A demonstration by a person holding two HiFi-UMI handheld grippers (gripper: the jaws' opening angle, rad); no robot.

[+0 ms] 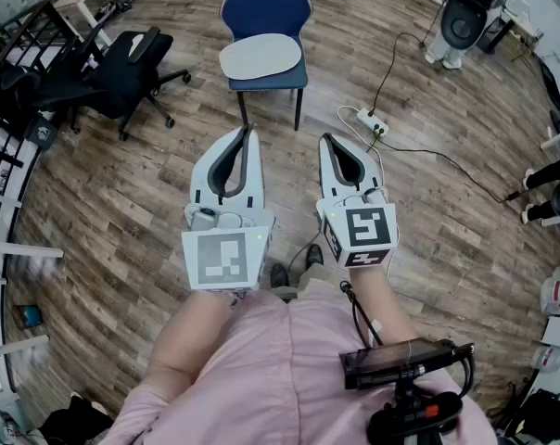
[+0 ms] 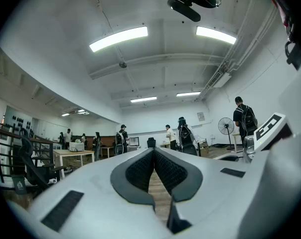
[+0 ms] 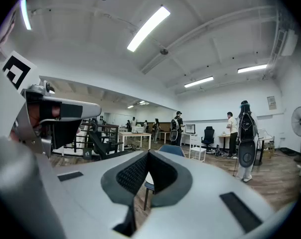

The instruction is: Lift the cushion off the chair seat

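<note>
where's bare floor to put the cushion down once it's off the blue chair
The widest bare floor lies between the office chair and the left gripper. A second open stretch is to the right of the right gripper. It is crowded beside the blue chair holding the cushion, where the power strip lies.

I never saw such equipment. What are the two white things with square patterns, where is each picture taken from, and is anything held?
They are hand-held two-jaw tools: the left gripper and the right gripper, seen from a camera on the person's head. The other two pictures come from cameras riding on each gripper. Both have jaws closed, holding nothing. Ahead on the brown wooden floor stands a blue chair with a pale grey oval cushion on its seat, untouched.
</note>
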